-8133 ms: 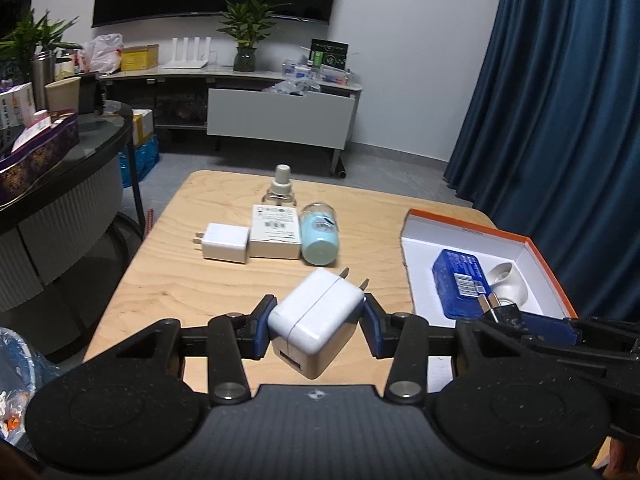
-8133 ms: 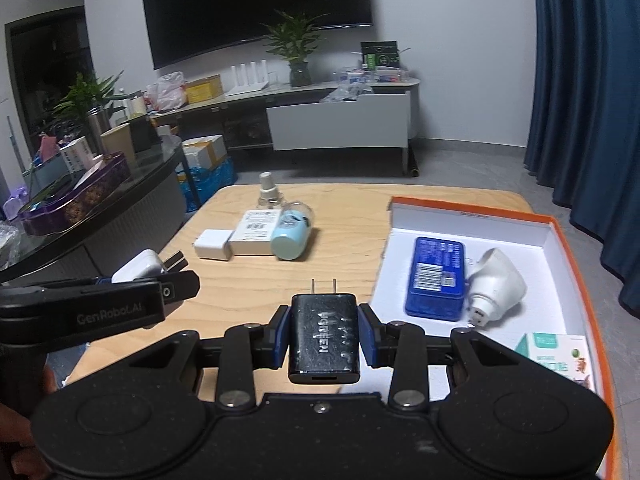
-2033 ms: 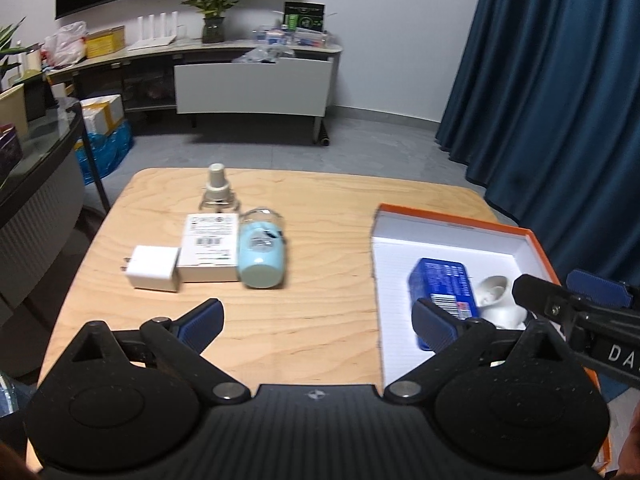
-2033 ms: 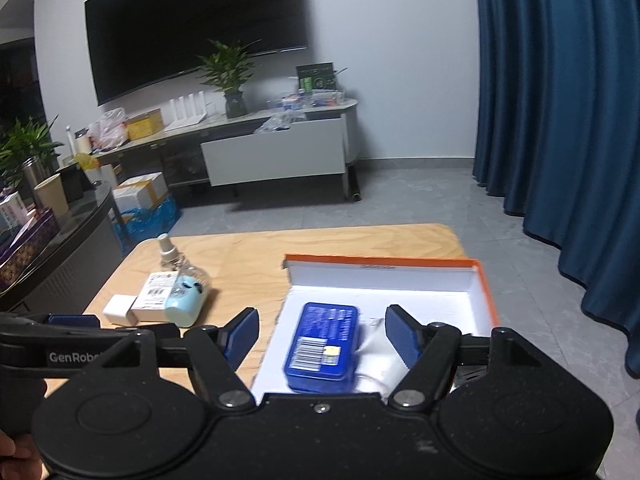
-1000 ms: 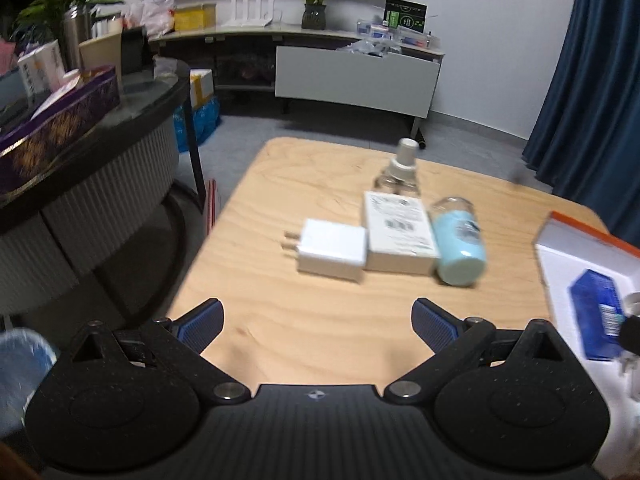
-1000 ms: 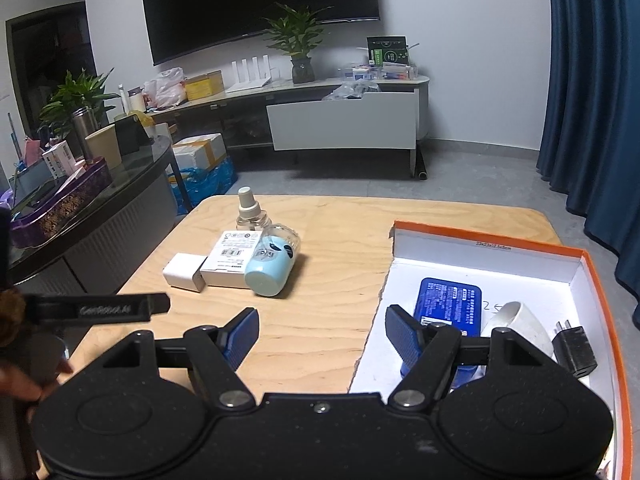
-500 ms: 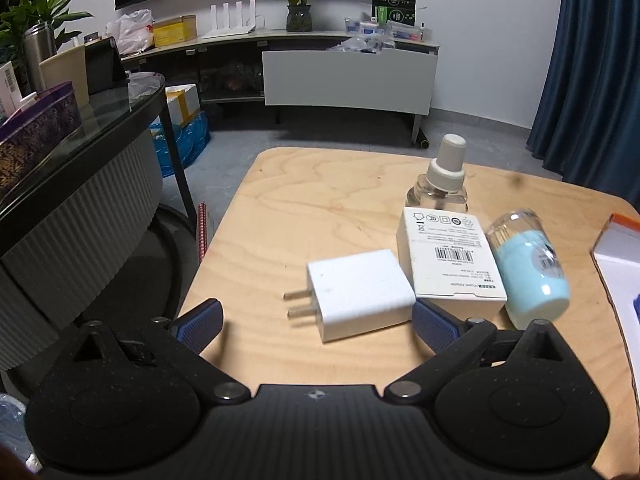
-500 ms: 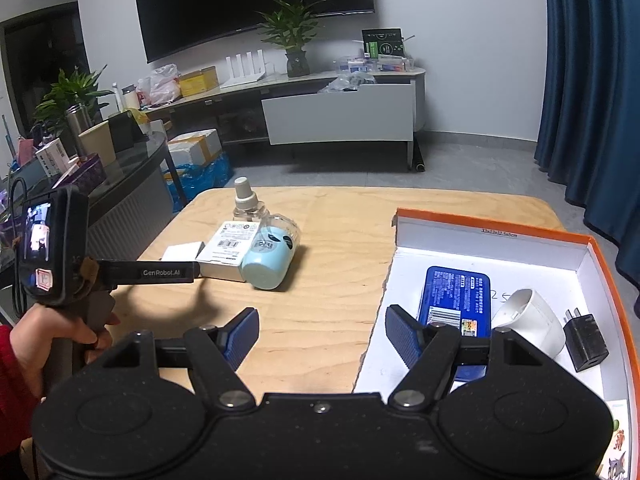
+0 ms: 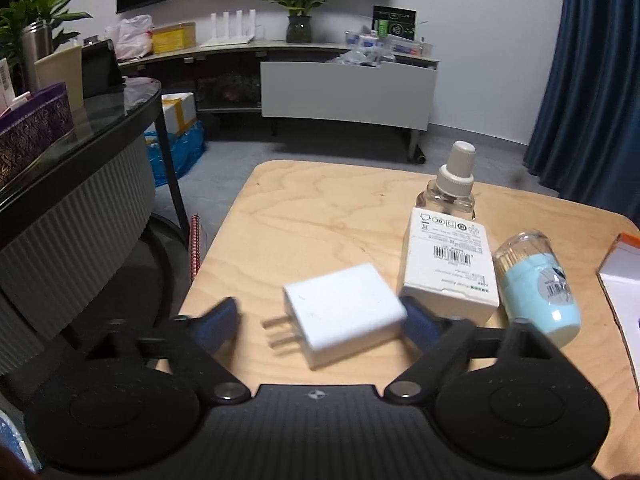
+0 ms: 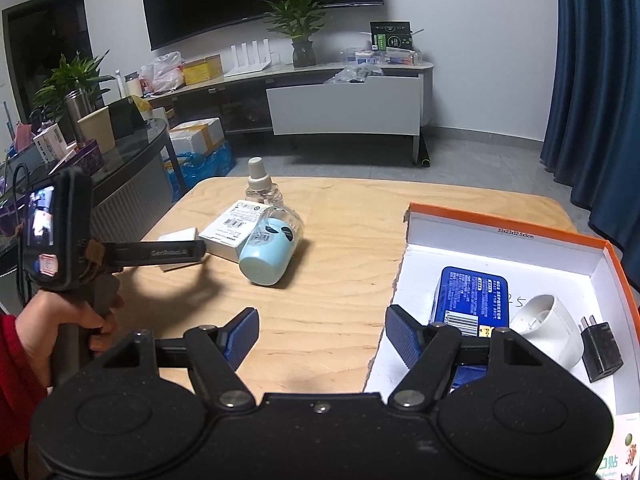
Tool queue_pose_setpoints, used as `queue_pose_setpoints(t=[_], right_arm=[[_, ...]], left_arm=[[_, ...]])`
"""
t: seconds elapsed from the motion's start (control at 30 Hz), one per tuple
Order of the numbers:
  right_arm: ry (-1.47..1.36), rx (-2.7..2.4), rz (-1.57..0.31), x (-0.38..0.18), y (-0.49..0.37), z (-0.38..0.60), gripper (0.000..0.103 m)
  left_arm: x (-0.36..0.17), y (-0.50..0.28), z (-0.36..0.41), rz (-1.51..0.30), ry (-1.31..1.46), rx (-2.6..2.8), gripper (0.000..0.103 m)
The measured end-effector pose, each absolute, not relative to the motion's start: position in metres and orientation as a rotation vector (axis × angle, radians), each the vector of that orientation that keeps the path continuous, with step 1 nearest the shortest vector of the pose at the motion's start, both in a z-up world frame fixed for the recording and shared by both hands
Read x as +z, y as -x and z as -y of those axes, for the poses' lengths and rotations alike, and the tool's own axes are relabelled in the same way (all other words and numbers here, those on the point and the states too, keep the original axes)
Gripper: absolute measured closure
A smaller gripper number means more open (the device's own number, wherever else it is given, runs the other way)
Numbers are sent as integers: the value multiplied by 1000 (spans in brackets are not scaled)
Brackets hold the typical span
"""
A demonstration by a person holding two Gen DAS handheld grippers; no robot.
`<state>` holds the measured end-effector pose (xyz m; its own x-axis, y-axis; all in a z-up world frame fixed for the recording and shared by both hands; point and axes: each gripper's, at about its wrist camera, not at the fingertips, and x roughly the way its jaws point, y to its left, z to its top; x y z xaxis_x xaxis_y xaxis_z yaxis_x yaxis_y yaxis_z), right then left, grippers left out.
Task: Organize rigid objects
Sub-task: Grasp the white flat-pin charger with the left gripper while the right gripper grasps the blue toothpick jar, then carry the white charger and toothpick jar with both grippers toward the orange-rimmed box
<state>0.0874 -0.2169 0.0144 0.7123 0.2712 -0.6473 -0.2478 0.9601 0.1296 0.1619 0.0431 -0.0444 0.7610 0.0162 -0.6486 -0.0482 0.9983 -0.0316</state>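
A white charger lies on the wooden table, prongs to the left. My left gripper straddles it and its jaws are closing; the right pad is at the charger's edge, the left pad still stands apart from the prongs. Beside it lie a white carton, a spray bottle and a light blue jar. My right gripper hangs open and empty by the orange-rimmed box, which holds a blue pack, a white cup-shaped piece and a black charger.
A person's hand in a red sleeve holds the left gripper at the table's left side. A dark round side table stands left of the table. A low TV cabinet is at the back, blue curtains to the right.
My left gripper came forward and down to the white charger, and its jaws have narrowed around it. The right gripper has stayed where it was, open.
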Motion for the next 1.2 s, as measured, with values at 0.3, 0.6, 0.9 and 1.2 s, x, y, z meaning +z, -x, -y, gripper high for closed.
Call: queue_pose_setpoints(t=[0.3, 0.6, 0.9, 1.2], right_arm=[[-41, 315, -738, 8, -101, 204, 20], [-36, 347, -766, 2, -140, 174, 20], [-31, 280, -859, -23, -210, 139, 19], [66, 262, -842, -37, -223, 124, 46]], left_arm=[[-42, -158, -47, -650, 16, 61, 0], [-47, -161, -46, -680, 26, 23, 31], [-38, -132, -49, -687, 46, 15, 31], [-33, -126, -42, -669, 47, -16, 31]])
